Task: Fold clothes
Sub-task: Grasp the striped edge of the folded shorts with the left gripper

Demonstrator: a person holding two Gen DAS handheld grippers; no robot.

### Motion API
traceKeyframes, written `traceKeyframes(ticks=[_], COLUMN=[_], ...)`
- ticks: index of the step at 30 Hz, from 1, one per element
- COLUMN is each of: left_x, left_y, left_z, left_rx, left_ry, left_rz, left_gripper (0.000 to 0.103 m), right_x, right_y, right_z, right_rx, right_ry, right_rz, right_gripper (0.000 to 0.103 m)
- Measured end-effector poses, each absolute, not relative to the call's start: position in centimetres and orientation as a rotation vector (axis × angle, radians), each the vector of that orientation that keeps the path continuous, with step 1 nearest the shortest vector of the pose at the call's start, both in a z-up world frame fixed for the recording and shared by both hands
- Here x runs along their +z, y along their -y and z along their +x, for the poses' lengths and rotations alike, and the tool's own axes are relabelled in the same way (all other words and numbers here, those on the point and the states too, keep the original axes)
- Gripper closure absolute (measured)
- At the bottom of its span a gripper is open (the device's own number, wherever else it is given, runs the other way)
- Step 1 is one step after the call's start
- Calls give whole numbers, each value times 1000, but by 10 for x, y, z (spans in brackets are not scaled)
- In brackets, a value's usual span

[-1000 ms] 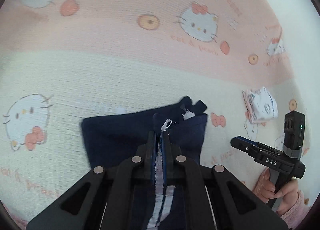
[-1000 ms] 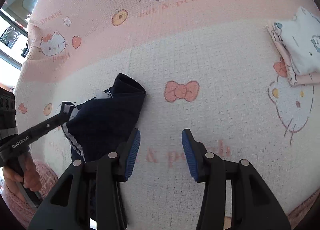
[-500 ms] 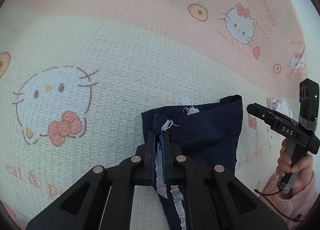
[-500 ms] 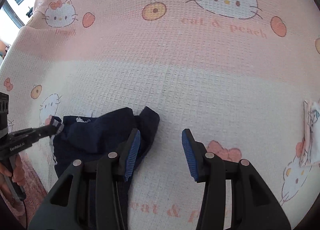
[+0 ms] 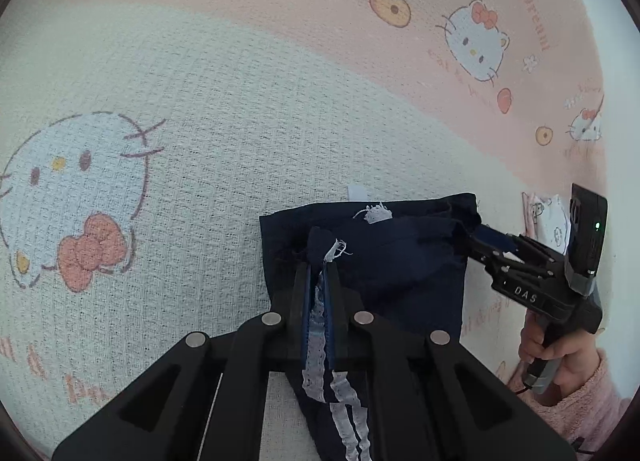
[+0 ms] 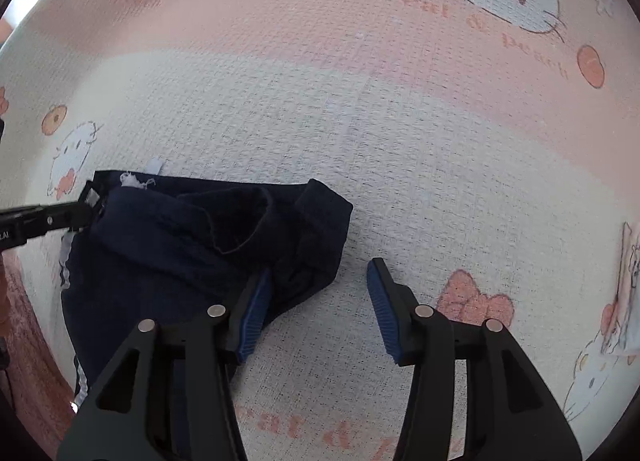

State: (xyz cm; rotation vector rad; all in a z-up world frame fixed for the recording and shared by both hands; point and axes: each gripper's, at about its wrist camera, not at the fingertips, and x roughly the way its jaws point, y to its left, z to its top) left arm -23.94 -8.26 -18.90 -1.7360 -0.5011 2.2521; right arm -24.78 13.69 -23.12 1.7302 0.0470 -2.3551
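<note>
A navy garment with white lace side stripes [image 5: 384, 265] lies partly folded on the Hello Kitty blanket [image 5: 200, 109]. My left gripper [image 5: 319, 257] is shut on its edge with the lace stripe between the pads. In the right wrist view the same garment [image 6: 180, 245] lies at lower left, its rolled corner by my right gripper [image 6: 318, 293], which is open; its left pad [image 6: 256, 301] touches the cloth edge. The right gripper [image 5: 490, 243] also shows in the left wrist view at the garment's right corner. The left gripper [image 6: 86, 207] shows at the garment's far left.
A folded white and pink garment [image 6: 630, 285] lies at the right edge of the blanket, also seen in the left wrist view [image 5: 548, 217]. A hand in a pink sleeve [image 5: 560, 365] holds the right gripper. The blanket's pink band [image 6: 360, 21] runs along the far side.
The right gripper has moved in to the garment's right corner, still open. The left gripper stays shut on the lace edge and the garment lies flatter on the blanket.
</note>
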Motion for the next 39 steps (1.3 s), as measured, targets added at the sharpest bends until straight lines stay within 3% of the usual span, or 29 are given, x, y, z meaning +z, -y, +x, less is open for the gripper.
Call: traceKeyframes(ticks=[8, 11, 14, 16, 24, 28, 33, 39], left_x=[-174, -175, -171, -165, -151, -151, -145, -174], left_y=[97, 106, 109, 110, 97, 79, 59, 61], left_z=[-250, -252, -252, -253, -250, -254, -255, -265], left_rx=[2372, 2358, 2347, 2337, 2489, 2462, 2413, 2347], left_ry=[516, 578, 644, 680, 342, 285, 207, 225], left_rz=[-1686, -1687, -1642, -1594, -1600, -1584, -1535, -1692], left_gripper=[96, 95, 85, 64, 65, 69, 70, 70], right_x=[-212, -206, -204, -203, -194, -177, -199, -221], right_y=[-158, -160, -150, -135, -138, -141, -119, -143], right_z=[-258, -261, -264, -260, -248, -233, -237, -264], right_rx=[-2591, -2566, -2529, -2501, -2532, -2488, -2373, -2472], right_ry=[-102, 13, 17, -28, 47, 119, -79, 55], right_rz=[1762, 1712, 1672, 1634, 1593, 1546, 1654, 1736], right_gripper=[54, 53, 53, 53, 53, 53, 53, 54])
